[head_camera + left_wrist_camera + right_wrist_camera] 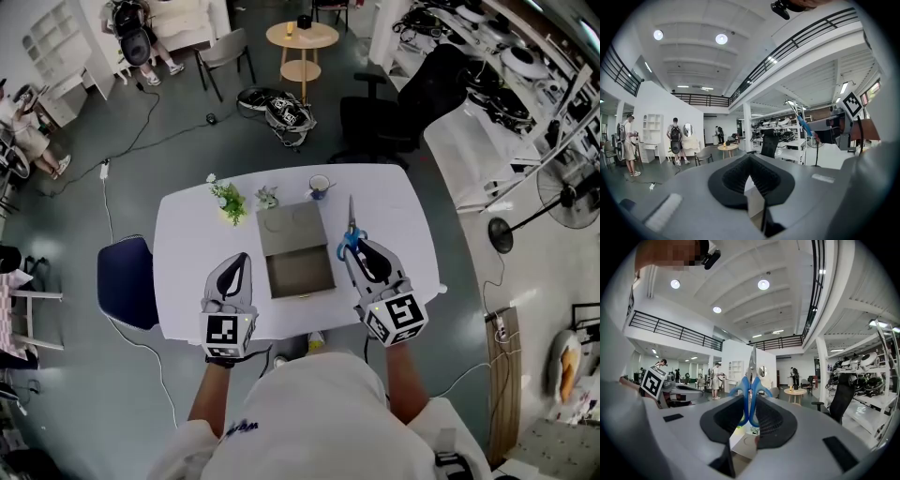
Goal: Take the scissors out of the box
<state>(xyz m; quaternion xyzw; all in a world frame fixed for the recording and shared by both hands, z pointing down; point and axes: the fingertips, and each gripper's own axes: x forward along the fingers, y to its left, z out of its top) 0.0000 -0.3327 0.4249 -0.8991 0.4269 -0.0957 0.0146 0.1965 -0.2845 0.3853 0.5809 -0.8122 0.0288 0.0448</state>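
Scissors: the scissors (pixel 750 380) sit right between the jaws of the right gripper (pixel 750 401); the blue handles are in the pads; the blades stick straight out past the tips, in line with the jaws
Right jaws: almost closed; squeezing the handles
Left jaws: the left gripper (pixel 750 159) is closed, tips together; nothing in it
Box: the box (pixel 300 274) is open, lid back; it lies just beside the right jaws, between both grippers; it looks empty
Next, I think: the scissors are out; the right hand is nearer to set them on the table (pixel 187 234)
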